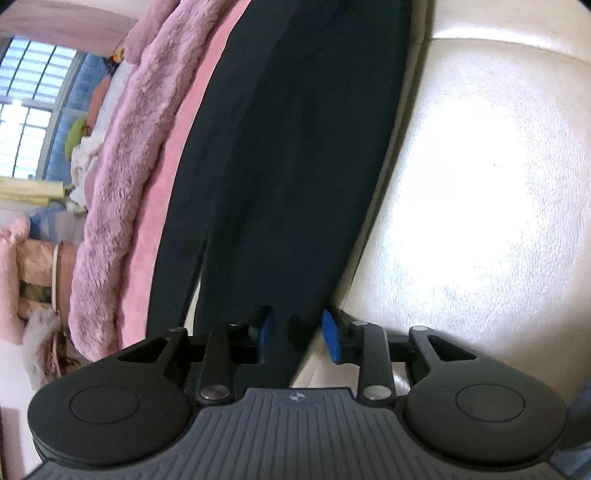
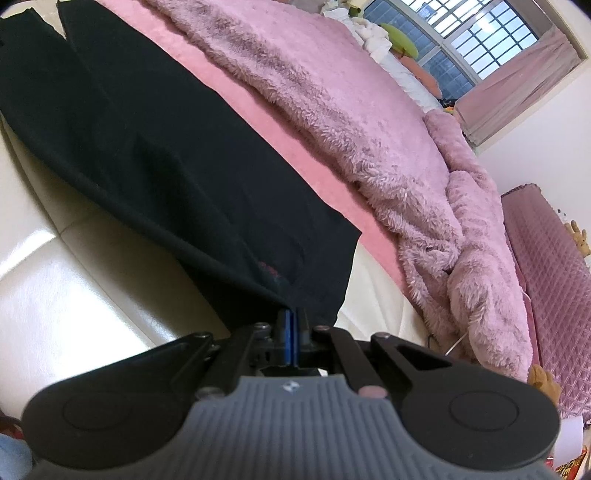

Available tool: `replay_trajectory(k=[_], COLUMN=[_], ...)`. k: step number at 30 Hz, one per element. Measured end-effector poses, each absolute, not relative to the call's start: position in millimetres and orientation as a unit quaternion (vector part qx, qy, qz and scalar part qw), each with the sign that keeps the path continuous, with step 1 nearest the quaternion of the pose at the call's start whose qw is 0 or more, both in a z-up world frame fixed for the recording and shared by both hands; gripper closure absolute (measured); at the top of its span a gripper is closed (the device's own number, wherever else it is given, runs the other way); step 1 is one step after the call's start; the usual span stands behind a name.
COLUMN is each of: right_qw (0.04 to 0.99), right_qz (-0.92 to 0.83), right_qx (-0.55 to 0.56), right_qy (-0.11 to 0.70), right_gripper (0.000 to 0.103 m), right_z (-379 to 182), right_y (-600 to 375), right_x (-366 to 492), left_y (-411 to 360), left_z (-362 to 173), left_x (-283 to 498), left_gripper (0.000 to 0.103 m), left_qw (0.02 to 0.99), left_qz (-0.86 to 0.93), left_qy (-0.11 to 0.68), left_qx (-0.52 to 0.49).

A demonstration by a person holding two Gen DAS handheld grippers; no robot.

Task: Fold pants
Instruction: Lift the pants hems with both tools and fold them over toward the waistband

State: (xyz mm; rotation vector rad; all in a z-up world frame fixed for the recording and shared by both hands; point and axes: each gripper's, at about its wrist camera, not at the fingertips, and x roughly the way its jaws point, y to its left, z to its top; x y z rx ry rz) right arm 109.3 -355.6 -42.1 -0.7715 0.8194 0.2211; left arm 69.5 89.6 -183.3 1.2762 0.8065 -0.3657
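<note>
Black pants (image 1: 288, 155) lie stretched along a cream leather surface (image 1: 480, 184), beside a pink sheet. In the left wrist view my left gripper (image 1: 298, 334) is open, its blue pads (image 1: 330, 334) on either side of a pant leg end, not pressed on it. In the right wrist view the pants (image 2: 155, 155) run away to the upper left. My right gripper (image 2: 291, 323) is shut on the near edge of the pants at the wider end, and the cloth rises to the closed blue pads (image 2: 286, 332).
A fluffy pink blanket (image 2: 362, 122) lies bunched along the far side of the pants, also in the left wrist view (image 1: 122, 192). A pink sheet (image 2: 280, 129) lies under the pants' far edge. A window (image 2: 480, 33) and pillows are beyond.
</note>
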Motion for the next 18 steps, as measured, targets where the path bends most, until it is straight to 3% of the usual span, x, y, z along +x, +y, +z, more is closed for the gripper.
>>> replay_trajectory(k=[2,3,4,18], right_qw=[0.839,0.839,0.838,0.852], right_qz=[0.104,0.104,0.103,0.091], right_qx=[-0.365,-0.366,-0.366,-0.374], right_qy=[0.389,0.39,0.391,0.354], right_gripper=[0.103,0.103,0.103,0.103], right_z=[-43.2,-43.9,-44.6,-18.5], right_y=[-355.1,-355.5,-355.7,-355.6], right_x=[110.3,110.8,110.8,132.2], left_y=[87.0,86.7,87.4,111.0], left_z=[-187.8,-187.8,-186.1,-69.2], left_x=[68.2,70.0,72.7,155.8], left_gripper=[0.084,0.098,0.102,0.103], left_qw=[0.712,0.716,0.726,0.862], left_qz=[-0.165,-0.165,-0.161,-0.036], left_qy=[0.362,0.371,0.378,0.368], left_qx=[0.579,0.568,0.551,0.347])
